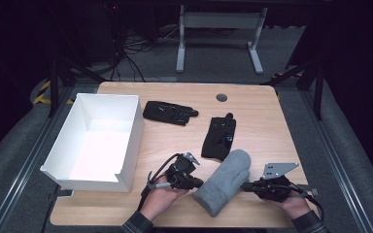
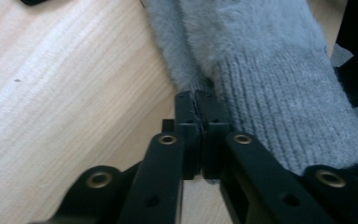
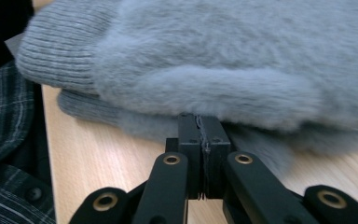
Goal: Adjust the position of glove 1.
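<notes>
Grey mittens (image 1: 225, 182) are stacked at the near tabletop (image 1: 262, 121) edge, flanked by left tool (image 1: 199, 183) and right tool (image 1: 246, 186), both clenched, nothing visibly gripped. Both layers should be pinched together before lifting toward the white box (image 1: 133, 128).

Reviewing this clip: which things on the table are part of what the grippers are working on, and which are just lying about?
In hand:
grey mitten, apparently a stacked pair
left gripper, jaws shut at the mitten's edge
right gripper, jaws shut at its other side

Lying about:
black glove at the far side
second black glove beyond the mitten
white box, open, nothing in it; possibly the destination
</notes>
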